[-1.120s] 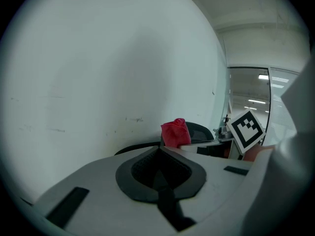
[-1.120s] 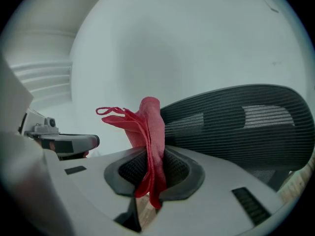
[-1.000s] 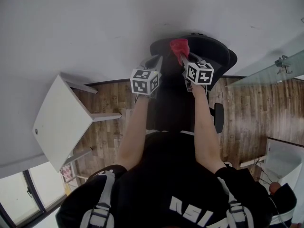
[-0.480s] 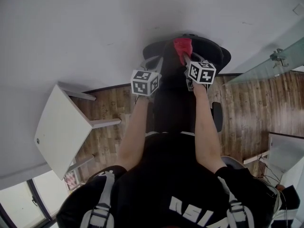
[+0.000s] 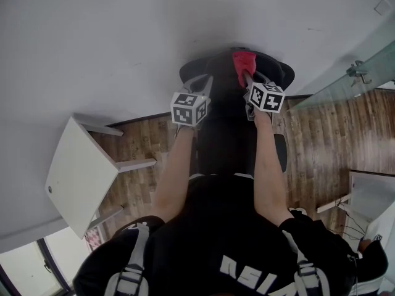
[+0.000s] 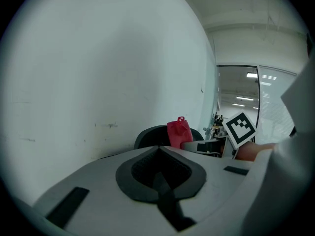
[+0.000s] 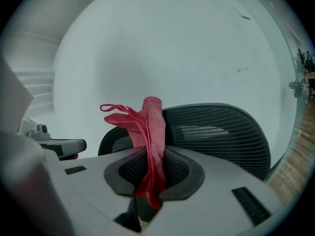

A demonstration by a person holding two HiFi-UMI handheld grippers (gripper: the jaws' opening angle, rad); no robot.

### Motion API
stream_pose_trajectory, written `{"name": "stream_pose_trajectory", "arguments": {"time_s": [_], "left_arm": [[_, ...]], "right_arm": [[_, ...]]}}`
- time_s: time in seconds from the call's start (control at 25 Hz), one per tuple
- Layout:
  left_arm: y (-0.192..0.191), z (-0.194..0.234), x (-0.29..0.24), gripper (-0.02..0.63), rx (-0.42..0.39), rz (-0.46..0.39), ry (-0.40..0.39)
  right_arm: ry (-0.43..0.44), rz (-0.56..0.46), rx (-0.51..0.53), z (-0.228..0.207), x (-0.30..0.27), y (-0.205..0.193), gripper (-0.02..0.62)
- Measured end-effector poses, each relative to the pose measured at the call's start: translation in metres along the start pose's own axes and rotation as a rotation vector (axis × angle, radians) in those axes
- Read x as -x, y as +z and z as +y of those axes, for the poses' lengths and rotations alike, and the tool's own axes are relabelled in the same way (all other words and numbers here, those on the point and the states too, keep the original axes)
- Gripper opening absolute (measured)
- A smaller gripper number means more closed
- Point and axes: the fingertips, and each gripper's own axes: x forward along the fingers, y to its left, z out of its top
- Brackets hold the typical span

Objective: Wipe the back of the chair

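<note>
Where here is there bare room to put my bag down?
The white tabletop on the left looks bare. The wooden plank floor beside it is open too. It is crowded at the black mesh chair back, where the left gripper and the right gripper, its fingers shut on a red cloth, hover together.

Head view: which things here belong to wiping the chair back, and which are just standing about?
In the job:
- red cloth, clamped in the right gripper
- black mesh chair back, just beyond the cloth

Standing about:
- white table, at the left
- glass partition, at the right
- left gripper, shut on nothing
</note>
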Motion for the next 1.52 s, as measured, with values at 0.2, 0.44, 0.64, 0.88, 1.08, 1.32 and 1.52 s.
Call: {"name": "stream_pose_trajectory", "arguments": {"time_s": [0.2,0.44,0.64,0.88,1.08,1.32,1.52], "left_arm": [[-0.001,-0.007,-0.008,0.025,0.002,0.004,-0.015],[-0.004,-0.018,-0.016,0.025,0.000,0.014,-0.034],[-0.005,-0.028,-0.021,0.025,-0.002,0.016,-0.050],[-0.004,-0.038,-0.025,0.025,-0.002,0.011,-0.063],[-0.004,-0.047,-0.024,0.025,-0.003,0.010,-0.076],[-0.003,-0.054,-0.021,0.025,0.002,0.003,-0.082],[-0.002,-0.060,-0.014,0.025,0.004,-0.008,-0.084]], "right_arm": [[-0.037,-0.015,-0.025,-0.020,0.009,0.001,0.087],[-0.089,-0.026,-0.043,-0.044,0.023,0.000,0.087],[-0.134,-0.033,-0.060,-0.067,0.039,-0.001,0.087],[-0.171,-0.046,-0.080,-0.086,0.056,-0.002,0.087],[-0.199,-0.058,-0.091,-0.097,0.071,-0.003,0.087],[-0.230,-0.064,-0.103,-0.108,0.089,-0.006,0.087],[-0.220,-0.072,-0.093,-0.103,0.099,-0.006,0.087]]}}
